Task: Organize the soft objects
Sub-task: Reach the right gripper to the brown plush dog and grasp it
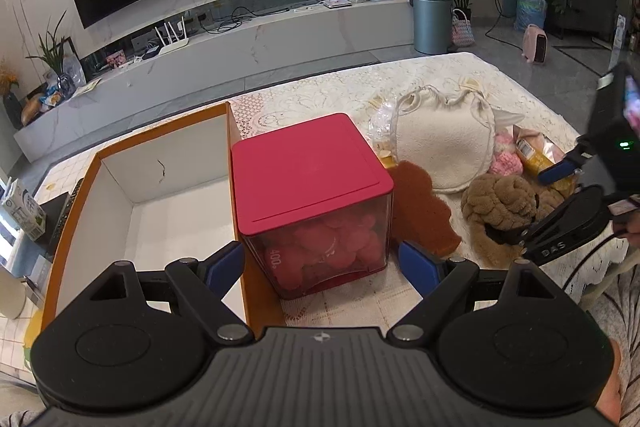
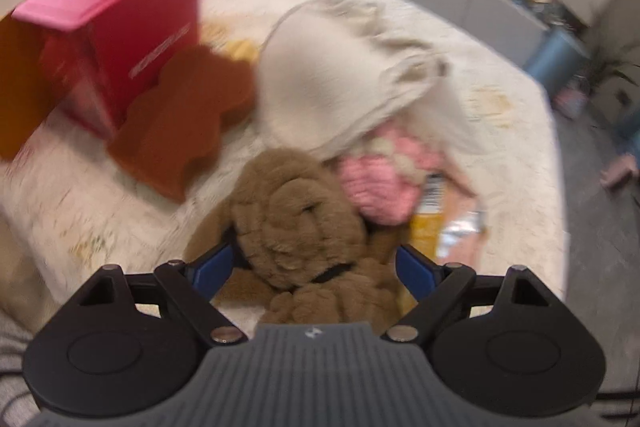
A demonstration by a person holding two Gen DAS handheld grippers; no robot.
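Left of the glossy red-lidded cube (image 1: 308, 183) stands an open orange cardboard box (image 1: 140, 195). Right of it lie a fleecy cream pouch (image 1: 444, 143) and a furry brown plush (image 2: 296, 223), straddled by the spread right gripper (image 2: 314, 267). The left gripper (image 1: 320, 267) gapes, empty.

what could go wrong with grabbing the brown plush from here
The right gripper stands open around the brown plush, whose limbs sprawl, so a close may pinch only fur. The pink yarn toy and yellow packet touch it and could drag along. The picture is blurred, so aim may be off.
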